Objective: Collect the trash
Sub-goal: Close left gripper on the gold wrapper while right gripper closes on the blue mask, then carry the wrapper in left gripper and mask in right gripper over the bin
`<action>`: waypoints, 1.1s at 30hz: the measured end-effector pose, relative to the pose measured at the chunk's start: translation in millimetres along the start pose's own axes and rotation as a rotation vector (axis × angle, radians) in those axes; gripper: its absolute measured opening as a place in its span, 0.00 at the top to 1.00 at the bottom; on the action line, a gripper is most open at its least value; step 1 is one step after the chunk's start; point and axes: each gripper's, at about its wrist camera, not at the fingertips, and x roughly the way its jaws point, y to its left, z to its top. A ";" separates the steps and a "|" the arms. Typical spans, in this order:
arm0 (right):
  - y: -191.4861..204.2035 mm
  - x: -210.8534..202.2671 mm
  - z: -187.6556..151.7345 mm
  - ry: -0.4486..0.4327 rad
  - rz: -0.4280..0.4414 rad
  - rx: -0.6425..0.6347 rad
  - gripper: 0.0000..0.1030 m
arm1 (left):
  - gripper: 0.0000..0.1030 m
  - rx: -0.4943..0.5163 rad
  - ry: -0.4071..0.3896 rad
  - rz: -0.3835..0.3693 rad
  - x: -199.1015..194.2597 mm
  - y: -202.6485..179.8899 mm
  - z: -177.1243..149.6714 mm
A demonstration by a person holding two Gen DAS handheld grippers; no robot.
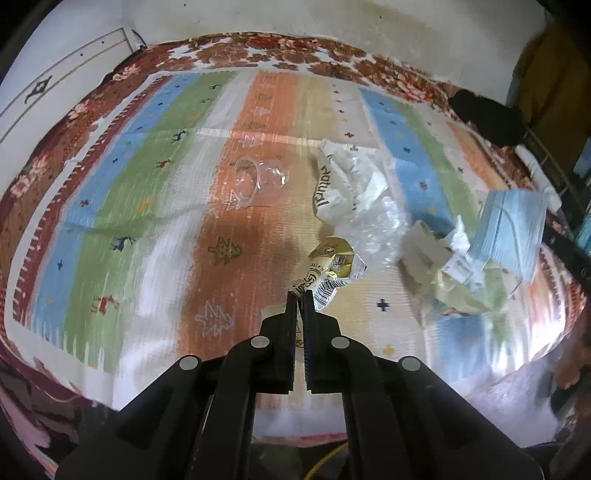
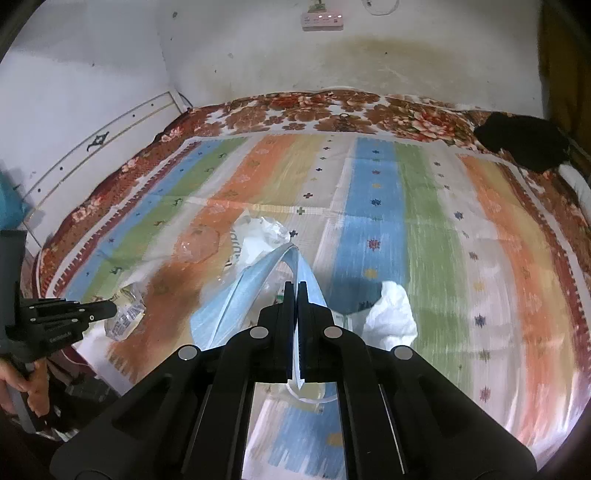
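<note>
My left gripper (image 1: pixel 300 295) is shut on a crumpled gold wrapper (image 1: pixel 332 267) and holds it above the striped rug (image 1: pixel 155 206). It also shows in the right wrist view (image 2: pixel 112 309), with the wrapper (image 2: pixel 125 317) at its tip. My right gripper (image 2: pixel 296 286) is shut on the rim of a light blue plastic bag (image 2: pixel 236 295). In the left wrist view the bag (image 1: pixel 509 229) hangs at the right with crumpled paper trash (image 1: pixel 458 273) in it. A clear plastic cup (image 1: pixel 258 181), a white printed wrapper (image 1: pixel 332 177) and clear film (image 1: pixel 373 225) lie on the rug.
A crumpled white tissue (image 2: pixel 391 317) lies right of my right gripper. A floral blanket (image 2: pixel 332 114) borders the rug at the back, below a stained wall. A black object (image 2: pixel 524 144) sits at the back right. A power strip (image 2: pixel 323 20) hangs on the wall.
</note>
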 end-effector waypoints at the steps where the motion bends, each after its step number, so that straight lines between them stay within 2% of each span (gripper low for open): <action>1: 1.1 -4.0 -2.8 -0.001 -0.001 -0.002 0.99 | 0.98 -0.007 -0.002 -0.007 -3.9 -0.2 -1.4; 16: 8.2 -68.3 -36.5 -0.053 0.019 0.003 0.99 | 0.98 -0.071 -0.054 -0.134 -59.6 -10.6 -35.5; 19: 11.1 -77.0 -43.1 -0.056 0.029 0.004 0.99 | 0.98 -0.068 -0.076 -0.159 -71.9 -14.3 -44.3; 23: 17.0 -88.9 -56.5 -0.055 0.045 0.008 0.99 | 0.98 -0.051 -0.114 -0.155 -84.9 -18.3 -51.7; 33: 29.9 -115.5 -99.8 -0.051 0.068 0.016 0.99 | 0.98 -0.052 -0.128 -0.236 -101.0 -33.6 -84.5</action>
